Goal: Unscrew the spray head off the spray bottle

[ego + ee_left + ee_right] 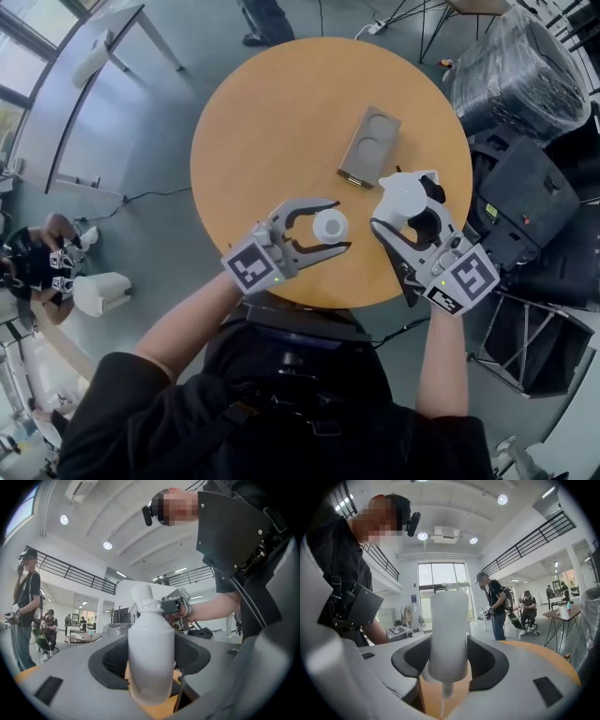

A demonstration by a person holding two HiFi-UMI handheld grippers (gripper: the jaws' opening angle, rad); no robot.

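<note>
- The left gripper (339,225) has its fingers (108,660) pinching the body of the white spray bottle (151,653), one dark pad against each side.
- The bottle stands upright near the front edge of the round wooden worktop (281,122). Its bare neck points up with no head on it.
- The right gripper (409,208) is just beside it, and its fingers (490,663) are clamped on the white spray head (448,634).
- The head is off the bottle and held clear of the worktop. Its thin tube (444,693) hangs down free below it.
- A flat grey-brown case (368,145) lies on the worktop beyond both grippers, apart from them.
</note>
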